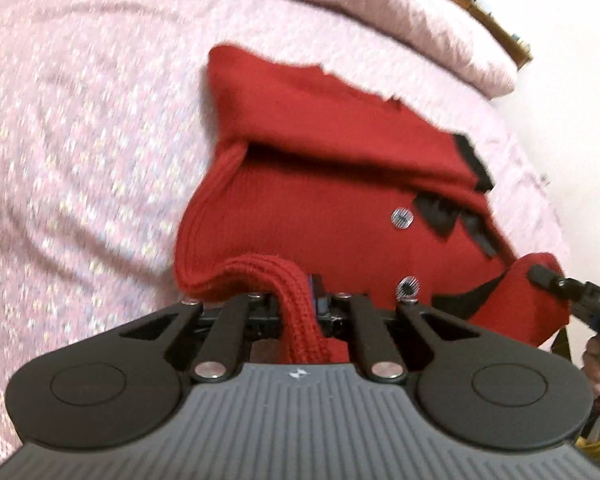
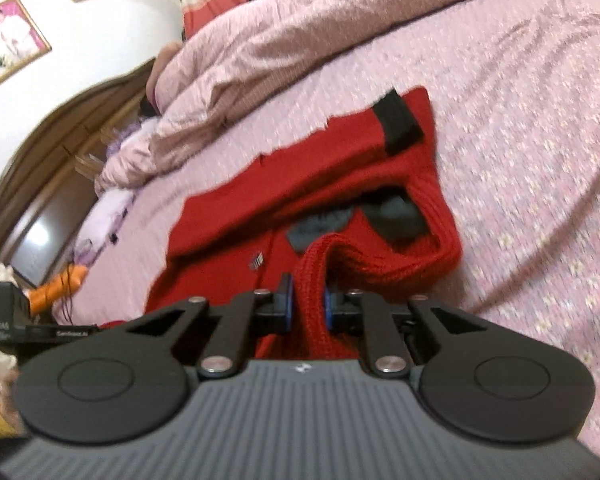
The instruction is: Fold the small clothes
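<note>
Red knit garment on pink floral bedspread, rumpled quilt beyond. Left gripper and right gripper each pinch its ribbed hem. Framed photo on white wall.

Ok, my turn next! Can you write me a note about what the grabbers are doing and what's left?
Left gripper: shut on the ribbed hem of the red sweater.
Right gripper: shut on the same ribbed hem, further along.
The sweater lies on the pink bedspread, one sleeve already folded across the front.
Left: carry the lifted hem over towards the collar, let go and smooth it.
</note>
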Available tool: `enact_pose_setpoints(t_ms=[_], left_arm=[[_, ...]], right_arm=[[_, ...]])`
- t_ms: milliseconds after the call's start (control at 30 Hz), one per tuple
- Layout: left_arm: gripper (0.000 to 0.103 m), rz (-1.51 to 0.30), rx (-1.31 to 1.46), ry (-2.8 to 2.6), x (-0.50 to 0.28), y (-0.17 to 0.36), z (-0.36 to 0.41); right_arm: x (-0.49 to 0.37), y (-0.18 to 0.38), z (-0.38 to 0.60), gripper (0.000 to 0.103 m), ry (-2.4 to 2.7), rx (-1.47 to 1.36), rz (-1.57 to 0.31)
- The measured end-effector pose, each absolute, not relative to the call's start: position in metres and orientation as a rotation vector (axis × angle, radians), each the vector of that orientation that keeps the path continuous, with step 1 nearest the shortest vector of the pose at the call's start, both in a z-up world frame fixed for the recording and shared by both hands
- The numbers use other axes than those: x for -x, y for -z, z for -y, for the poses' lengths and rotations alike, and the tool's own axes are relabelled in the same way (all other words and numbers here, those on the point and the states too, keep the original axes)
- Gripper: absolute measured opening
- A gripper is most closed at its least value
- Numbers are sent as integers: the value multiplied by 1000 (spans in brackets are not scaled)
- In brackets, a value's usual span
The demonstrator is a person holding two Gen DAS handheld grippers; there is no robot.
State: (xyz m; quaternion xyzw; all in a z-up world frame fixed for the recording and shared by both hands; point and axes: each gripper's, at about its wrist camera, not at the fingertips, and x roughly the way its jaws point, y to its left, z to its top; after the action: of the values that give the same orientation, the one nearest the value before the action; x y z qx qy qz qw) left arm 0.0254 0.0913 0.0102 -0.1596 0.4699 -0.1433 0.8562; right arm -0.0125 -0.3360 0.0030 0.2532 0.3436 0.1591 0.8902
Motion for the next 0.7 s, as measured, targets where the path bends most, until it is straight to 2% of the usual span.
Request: enact_pose_setpoints(t_ms=[400, 700], left_arm=[[12, -838, 398, 304, -44, -80, -90], [12, -828, 404, 222, -99, -86, -91]], right_arm=[[-4, -51, 352, 17, -295, -596, -529], [-47, -54, 359, 17, -269, -630, -494]])
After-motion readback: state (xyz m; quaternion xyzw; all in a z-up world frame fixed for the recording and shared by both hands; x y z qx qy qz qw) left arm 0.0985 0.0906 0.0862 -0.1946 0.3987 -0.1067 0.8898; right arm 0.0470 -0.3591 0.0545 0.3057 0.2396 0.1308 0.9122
